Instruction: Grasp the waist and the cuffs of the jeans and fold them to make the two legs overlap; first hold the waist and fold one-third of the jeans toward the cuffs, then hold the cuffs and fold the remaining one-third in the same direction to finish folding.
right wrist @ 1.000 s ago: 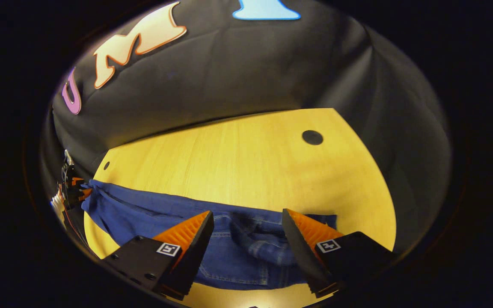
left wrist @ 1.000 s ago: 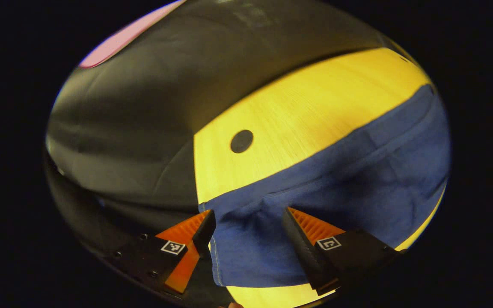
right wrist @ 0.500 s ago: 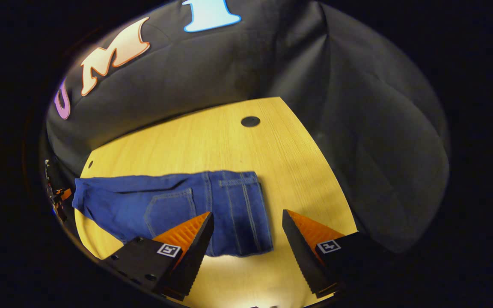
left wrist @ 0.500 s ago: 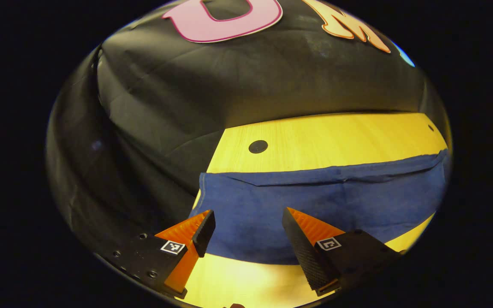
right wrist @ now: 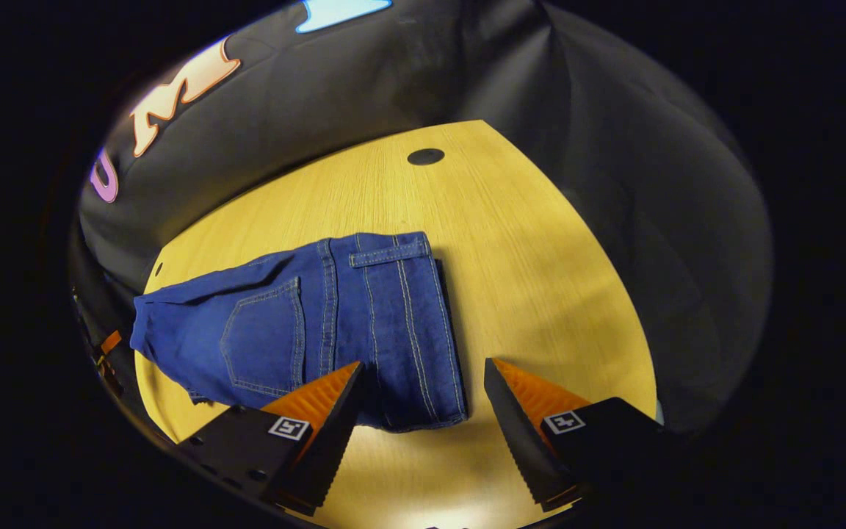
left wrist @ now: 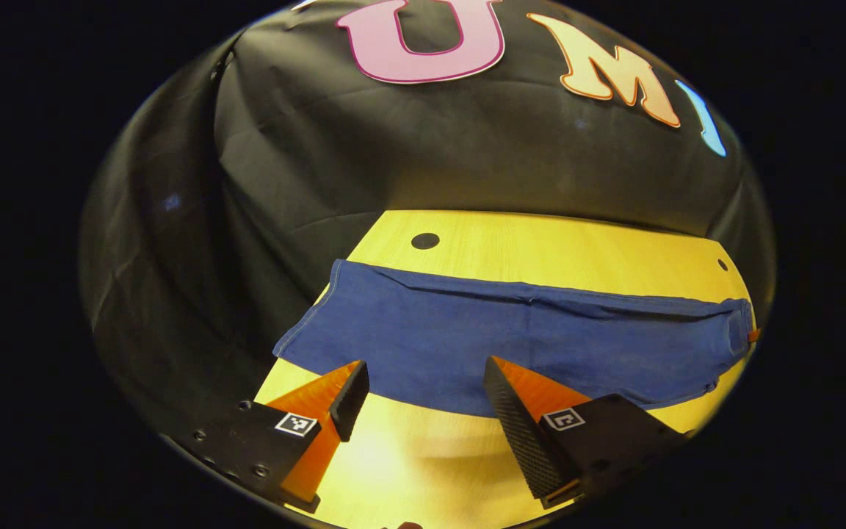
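Note:
The blue jeans [left wrist: 511, 338] lie flat across the yellow wooden table [left wrist: 540, 250], one leg on top of the other. In the left gripper view the cuff end [left wrist: 313, 323] reaches the table's left edge. My left gripper [left wrist: 423, 378] hovers open just in front of the jeans' near edge, holding nothing. In the right gripper view the waist end [right wrist: 438, 323] shows a back pocket [right wrist: 261, 334] and a belt loop. My right gripper [right wrist: 423, 378] stands open over the waist's near corner, with nothing between its fingers.
Black cloth walls enclose the table on the far side and both ends. The table top has a round dark hole [left wrist: 425, 240] near the far left corner and another hole [right wrist: 426, 156] near the far right. Bare wood [right wrist: 540, 279] lies right of the waist.
Both grippers, open throughout, have drawn back and up from the jeans. The bunched waist now lies flat with the back pocket showing.

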`<state>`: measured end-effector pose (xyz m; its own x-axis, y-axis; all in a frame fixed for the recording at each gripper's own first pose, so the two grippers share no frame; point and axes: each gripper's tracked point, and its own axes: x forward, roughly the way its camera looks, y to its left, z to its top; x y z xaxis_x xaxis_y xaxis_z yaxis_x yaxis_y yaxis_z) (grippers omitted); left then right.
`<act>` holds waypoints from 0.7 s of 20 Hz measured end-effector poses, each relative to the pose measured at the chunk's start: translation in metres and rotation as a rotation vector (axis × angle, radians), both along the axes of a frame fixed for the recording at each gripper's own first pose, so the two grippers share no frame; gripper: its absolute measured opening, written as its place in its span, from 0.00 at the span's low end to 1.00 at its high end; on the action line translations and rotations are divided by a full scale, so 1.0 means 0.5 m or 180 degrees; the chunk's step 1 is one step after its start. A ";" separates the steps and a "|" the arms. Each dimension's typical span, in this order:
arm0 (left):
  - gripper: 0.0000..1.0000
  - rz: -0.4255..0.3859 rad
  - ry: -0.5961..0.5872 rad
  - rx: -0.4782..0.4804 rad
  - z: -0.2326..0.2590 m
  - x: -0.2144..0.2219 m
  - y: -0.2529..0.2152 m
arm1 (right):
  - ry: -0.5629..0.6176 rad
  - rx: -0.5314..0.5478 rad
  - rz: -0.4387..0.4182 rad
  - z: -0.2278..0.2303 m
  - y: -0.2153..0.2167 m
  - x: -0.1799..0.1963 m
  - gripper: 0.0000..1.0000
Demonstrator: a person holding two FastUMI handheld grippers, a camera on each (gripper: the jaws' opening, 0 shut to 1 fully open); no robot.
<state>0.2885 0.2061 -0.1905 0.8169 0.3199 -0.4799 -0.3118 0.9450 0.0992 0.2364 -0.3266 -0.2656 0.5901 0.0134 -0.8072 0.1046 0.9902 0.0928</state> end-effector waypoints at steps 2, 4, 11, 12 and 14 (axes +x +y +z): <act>0.96 -0.0006 -0.0012 0.0026 0.000 0.000 0.000 | -0.0049 0.0053 0.0009 -0.002 0.005 0.005 0.92; 0.96 0.0008 -0.0030 0.0045 0.004 -0.002 0.000 | -0.0061 0.0088 0.0020 -0.006 0.015 0.001 0.86; 0.79 0.0133 -0.0206 -0.0243 0.015 -0.001 0.012 | -0.0057 0.0268 -0.0032 -0.016 0.037 -0.002 0.32; 0.78 0.0142 -0.0195 -0.0231 0.015 -0.002 0.012 | -0.0083 0.0271 -0.0001 -0.021 0.040 -0.002 0.27; 0.78 0.0156 -0.0195 -0.0180 0.014 0.000 0.013 | -0.0126 0.0325 -0.0028 -0.014 0.036 0.002 0.22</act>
